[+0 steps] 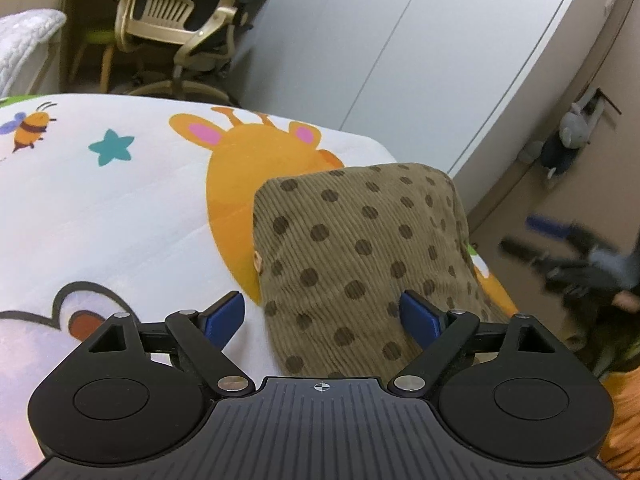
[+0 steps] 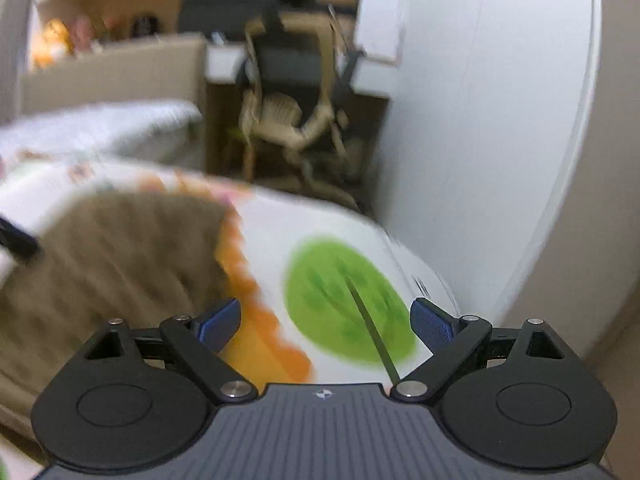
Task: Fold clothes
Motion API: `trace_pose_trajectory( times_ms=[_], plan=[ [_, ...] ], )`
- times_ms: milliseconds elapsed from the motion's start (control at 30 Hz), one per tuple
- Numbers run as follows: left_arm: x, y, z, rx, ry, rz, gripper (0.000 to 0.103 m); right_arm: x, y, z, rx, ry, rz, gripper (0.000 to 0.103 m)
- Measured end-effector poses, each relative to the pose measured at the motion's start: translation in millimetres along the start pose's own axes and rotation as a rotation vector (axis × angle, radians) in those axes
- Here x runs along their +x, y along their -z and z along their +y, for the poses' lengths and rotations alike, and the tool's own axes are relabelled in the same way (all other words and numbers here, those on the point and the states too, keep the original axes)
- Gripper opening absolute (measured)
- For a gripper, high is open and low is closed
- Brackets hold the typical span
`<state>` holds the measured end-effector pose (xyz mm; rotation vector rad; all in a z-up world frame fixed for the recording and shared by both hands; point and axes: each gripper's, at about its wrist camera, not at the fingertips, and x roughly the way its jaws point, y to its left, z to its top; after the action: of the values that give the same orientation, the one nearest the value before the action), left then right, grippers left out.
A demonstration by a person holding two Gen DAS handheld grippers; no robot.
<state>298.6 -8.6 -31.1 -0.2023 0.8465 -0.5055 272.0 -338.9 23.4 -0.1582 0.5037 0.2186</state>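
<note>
Hovering over the folded spotted garment, both sets of fingers wide

Starting at my left gripper (image 1: 322,314): its blue fingers (image 1: 420,318) are spread wide and grip nothing. The right-hand finger sits over the near edge of the brown corduroy garment (image 1: 360,252), and the left-hand finger (image 1: 224,318) sits over bare blanket just beside that garment's left edge. I cannot tell whether either pad actually touches cloth. The garment is tan with dark dots, lying folded in a compact block, its far end raised and its ribbing running lengthwise away from me.

It rests on a cartoon blanket (image 1: 100,208) spread over the bed, partly covering an orange giraffe (image 1: 240,160) print. A teal star (image 1: 111,147) and a bee (image 1: 30,127) are printed further left, well apart from the garment.

My right gripper (image 2: 326,326) also has its fingers (image 2: 432,326) wide apart with nothing between them. Through the gap I see a green leaf print (image 2: 340,300) and an orange patch on the blanket. The garment (image 2: 112,272) is off to the left in that view, badly smeared, so I can read no detail on it.

In the left view the right gripper (image 1: 568,252) shows as a dark blur at the right edge, beyond the garment and clear of it.

Further out stand a beige office chair (image 1: 176,20), a pale wardrobe (image 1: 400,60) and a grey soft toy (image 1: 576,128) hanging on the wall.
</note>
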Motion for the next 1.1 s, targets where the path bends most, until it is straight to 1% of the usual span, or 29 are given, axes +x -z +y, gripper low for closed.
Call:
trace_pose_trajectory(
  times_ms=[67, 167, 200, 267, 333, 367, 400, 500, 567, 667, 733, 800, 900, 933, 1000, 1067, 1100],
  plan=[
    [4.3, -1.8, -5.8, 0.012, -0.011, 0.006, 0.091, 1.5, -20.2, 11.2, -0.002, -0.063, -0.046, 0.093],
    [12.6, -3.3, -18.1, 0.046, -0.032, 0.017, 0.091, 29.5, -44.3, 30.6, -0.008, -0.126, -0.059, 0.093],
    [14.4, -3.2, -21.3, 0.056, -0.038, 0.019, 0.091, 43.3, -49.7, 36.6, -0.019, -0.125, -0.050, 0.093],
    [17.0, -2.6, -26.6, 0.075, -0.051, 0.021, 0.092, 78.7, -50.9, 44.0, -0.059, -0.073, 0.004, 0.093],
    [17.5, -1.7, -29.0, 0.082, -0.046, 0.023, 0.092, 107.3, -41.3, 44.4, -0.066, -0.039, 0.075, 0.093],
    [17.7, -1.1, -29.7, 0.084, -0.041, 0.024, 0.092, 117.7, -36.3, 42.0, -0.056, -0.028, 0.101, 0.093],
    [17.9, -0.3, -30.8, 0.089, -0.038, 0.025, 0.092, 119.8, -31.5, 36.1, -0.027, -0.031, 0.109, 0.093],
    [17.2, 1.8, -33.0, 0.101, -0.030, 0.016, 0.092, 113.4, -22.0, 23.5, 0.008, -0.033, 0.114, 0.093],
    [12.9, 2.4, -28.8, 0.078, 0.015, 0.000, 0.092, 110.4, -17.2, 23.6, -0.025, -0.008, 0.106, 0.093],
    [3.6, 2.9, -8.0, -0.026, 0.115, -0.037, 0.093, 109.2, -13.0, 21.0, -0.037, 0.011, 0.104, 0.093],
    [4.2, 3.5, 10.0, -0.114, 0.154, -0.042, 0.093, 110.6, -12.4, 17.6, -0.027, 0.006, 0.110, 0.093],
    [11.4, 4.7, 20.8, -0.171, 0.186, -0.027, 0.094, 111.3, -12.8, 18.6, -0.034, 0.013, 0.110, 0.094],
    [30.5, 6.7, 24.8, -0.237, 0.266, 0.004, 0.094, 109.9, -13.9, 23.2, -0.063, 0.038, 0.104, 0.094],
    [34.9, 7.4, 22.8, -0.245, 0.275, 0.002, 0.094, 103.9, -13.7, 25.2, -0.088, 0.057, 0.092, 0.094],
    [39.0, 6.4, 15.5, -0.228, 0.269, -0.011, 0.094, 86.0, -11.2, 27.1, -0.140, 0.078, 0.062, 0.094],
    [41.1, 5.8, 11.6, -0.220, 0.264, -0.016, 0.094, 64.6, -4.3, 23.4, -0.168, 0.068, 0.058, 0.094],
    [41.4, 5.9, 10.9, -0.222, 0.264, -0.020, 0.092, 56.2, 1.3, 21.0, -0.171, 0.048, 0.076, 0.094]
  ],
)
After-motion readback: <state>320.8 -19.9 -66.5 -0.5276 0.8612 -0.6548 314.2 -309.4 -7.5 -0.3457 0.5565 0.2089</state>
